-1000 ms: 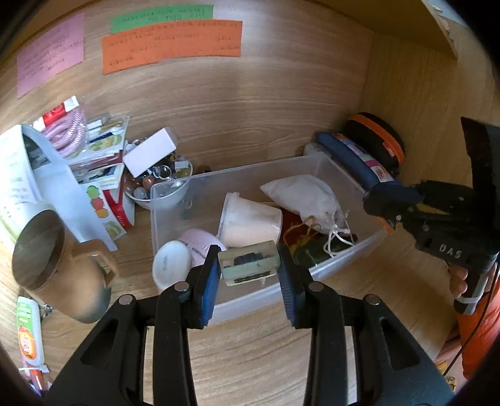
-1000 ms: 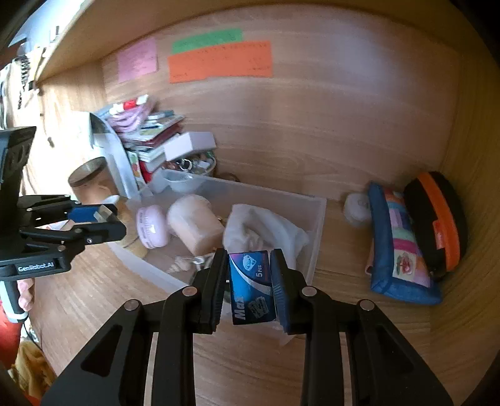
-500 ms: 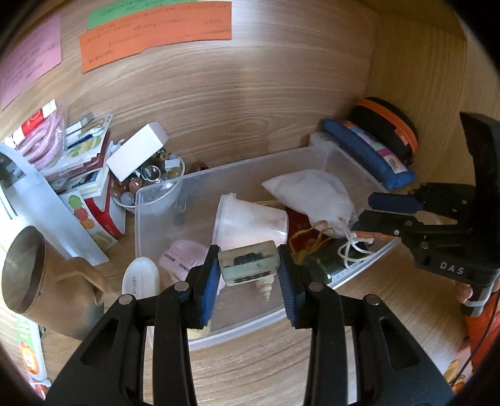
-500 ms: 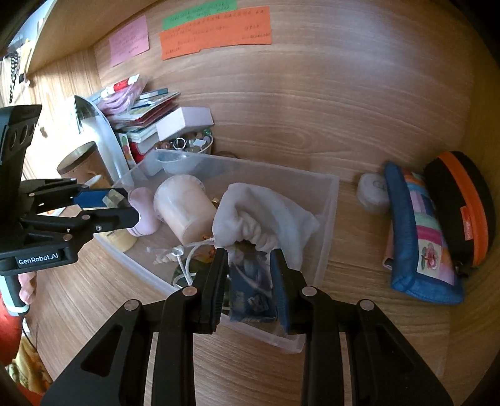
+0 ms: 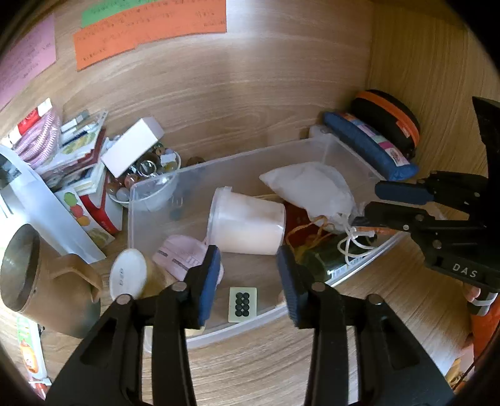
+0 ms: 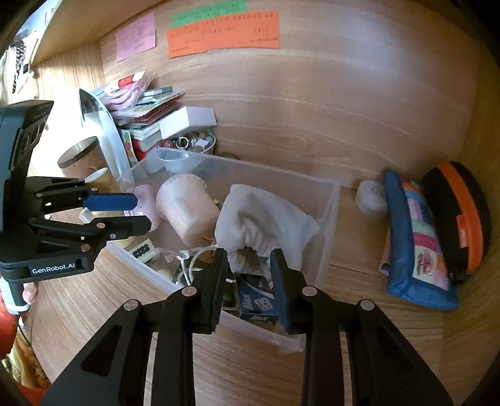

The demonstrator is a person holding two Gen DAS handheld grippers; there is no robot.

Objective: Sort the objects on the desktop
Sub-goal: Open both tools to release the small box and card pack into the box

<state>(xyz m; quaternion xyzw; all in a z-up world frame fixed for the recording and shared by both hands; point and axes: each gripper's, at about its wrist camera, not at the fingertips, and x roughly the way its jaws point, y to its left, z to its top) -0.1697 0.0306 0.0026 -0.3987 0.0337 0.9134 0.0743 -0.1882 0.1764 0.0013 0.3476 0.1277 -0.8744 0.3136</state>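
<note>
Orange note (image 6: 223,34) and green note (image 6: 208,14) are showing beside a pink note (image 6: 136,37) on wood-grain panelling. The pencil case (image 6: 415,246) is showing blue with patchwork panels — the pouch (image 6: 459,215) black, orange-striped. The drawstring bag (image 5: 307,187) is looking white.

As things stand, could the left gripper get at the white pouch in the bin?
Probably not directly. The right gripper sits at the white pouch on that side of the bin, and the tub lies between the open left gripper and the pouch.

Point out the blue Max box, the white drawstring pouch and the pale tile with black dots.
blue Max box (image 6: 257,301), right wrist view, printed front.
white drawstring pouch (image 5: 307,185), left wrist view, its body.
pale tile with black dots (image 5: 243,304), left wrist view, centre.
</note>
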